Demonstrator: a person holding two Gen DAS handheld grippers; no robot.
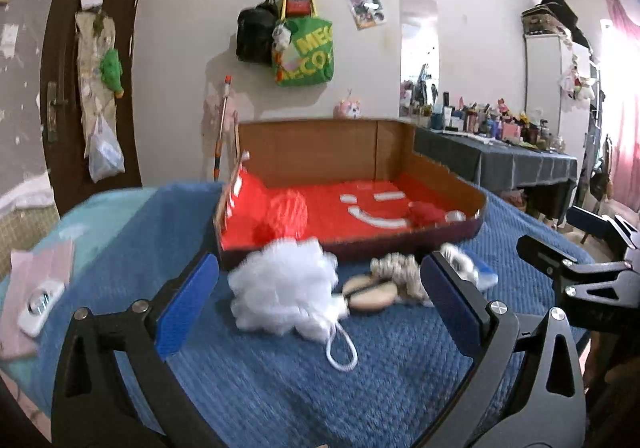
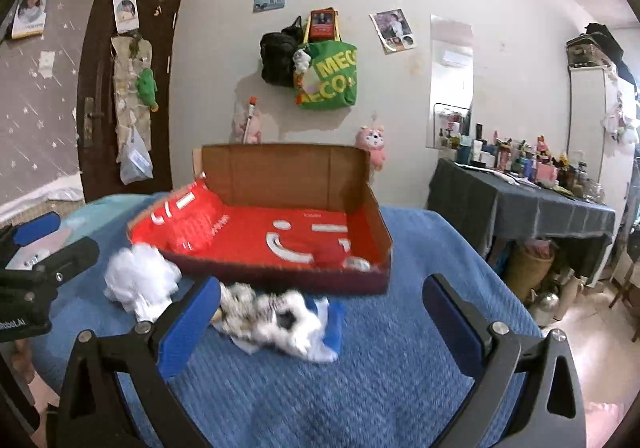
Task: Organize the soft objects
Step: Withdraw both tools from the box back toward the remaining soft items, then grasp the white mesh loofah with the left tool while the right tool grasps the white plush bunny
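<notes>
A white mesh bath puff lies on the blue blanket in front of a cardboard box with a red lining. My left gripper is open, its jaws either side of the puff and short of it. Beside the puff lie a beige pad and a beige knitted bundle. A red mesh puff and a small red soft item sit in the box. My right gripper is open and empty over a white and blue soft pile; the white puff lies to its left.
A pink cloth with a white device lies at the bed's left edge. A dark-clothed table crowded with bottles stands at the right. Bags hang on the wall behind, and a brown door is at the left.
</notes>
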